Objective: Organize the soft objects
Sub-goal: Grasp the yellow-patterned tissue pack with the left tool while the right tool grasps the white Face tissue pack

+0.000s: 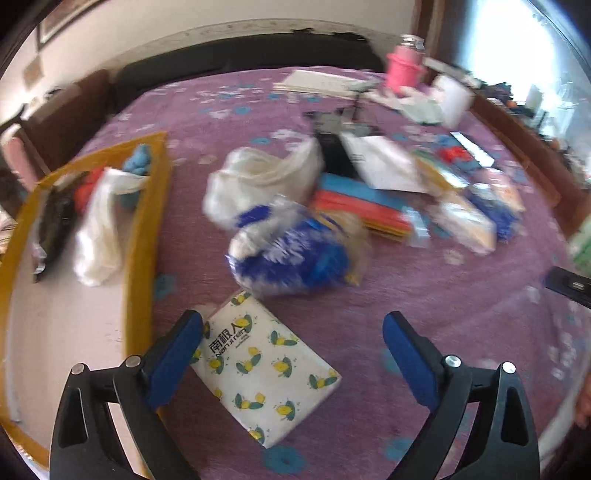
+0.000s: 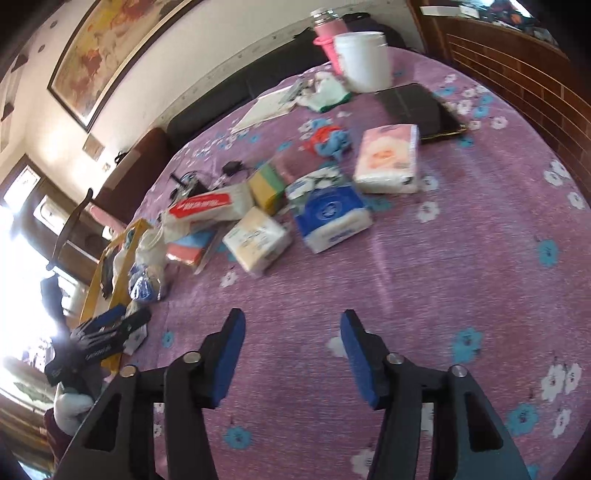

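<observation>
My left gripper (image 1: 291, 325) is open and empty, just above a white tissue pack with lemon prints (image 1: 266, 369) lying between its fingers on the purple cloth. Beyond it lie a clear bag of blue stuff (image 1: 291, 251) and a white plastic bag (image 1: 258, 177). A yellow-rimmed tray (image 1: 144, 236) at the left holds a white cloth (image 1: 99, 229), dark, red and blue soft items. My right gripper (image 2: 291, 325) is open and empty over bare cloth. Several tissue packs lie ahead of it: blue (image 2: 328, 214), pink (image 2: 388, 158), cream (image 2: 256, 240), red-labelled (image 2: 210, 206).
A round table with purple flowered cloth (image 2: 461, 258) carries a white jar (image 2: 364, 61), a pink bottle (image 2: 328, 33), a dark tablet case (image 2: 421, 110), papers and a black device with cables (image 2: 192, 184). The left gripper shows at the tray in the right view (image 2: 99, 336). A dark sofa stands behind.
</observation>
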